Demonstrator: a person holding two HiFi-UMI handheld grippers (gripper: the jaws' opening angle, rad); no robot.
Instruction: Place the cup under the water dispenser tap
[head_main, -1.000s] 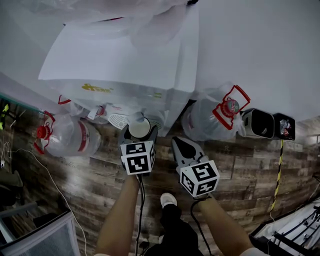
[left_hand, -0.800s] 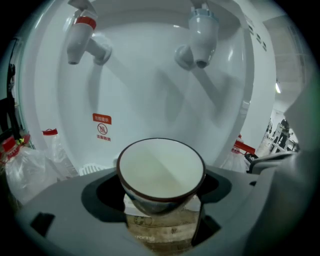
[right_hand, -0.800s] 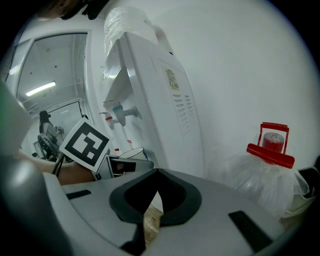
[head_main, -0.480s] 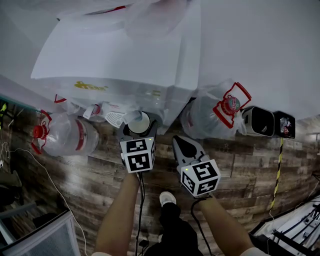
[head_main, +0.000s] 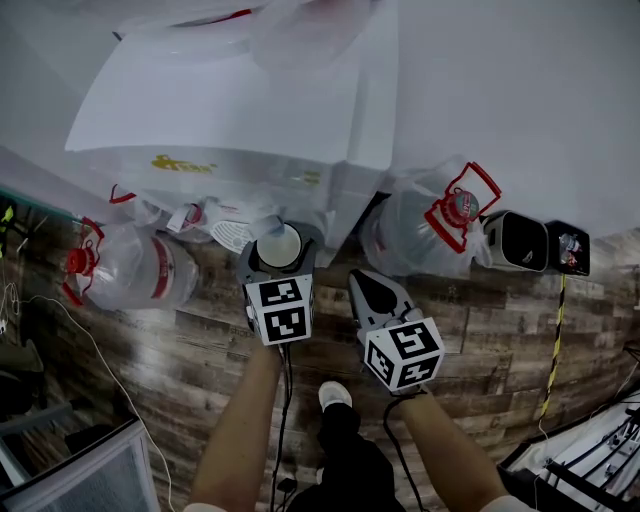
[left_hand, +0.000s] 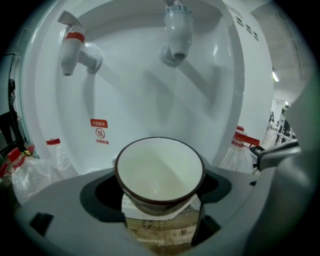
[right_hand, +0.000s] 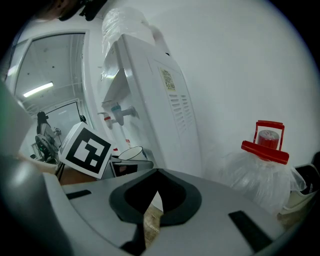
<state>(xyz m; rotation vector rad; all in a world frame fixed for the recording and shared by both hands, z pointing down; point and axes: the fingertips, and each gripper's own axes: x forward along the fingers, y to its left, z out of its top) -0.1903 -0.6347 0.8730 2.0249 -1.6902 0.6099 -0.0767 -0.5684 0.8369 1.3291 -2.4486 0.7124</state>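
L claw (head_main: 279, 252) gripping cup (left_hand: 160, 172), near tap (left_hand: 176, 35)

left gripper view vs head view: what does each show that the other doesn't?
Left gripper view only: the cup is empty inside, a pale tap sits above it in the frame, and a red warning label is on the recess wall. Head view only: the right gripper, shut and holding nothing, and the wood floor. Both: the left gripper shut on the cup, at the front of the white water dispenser.
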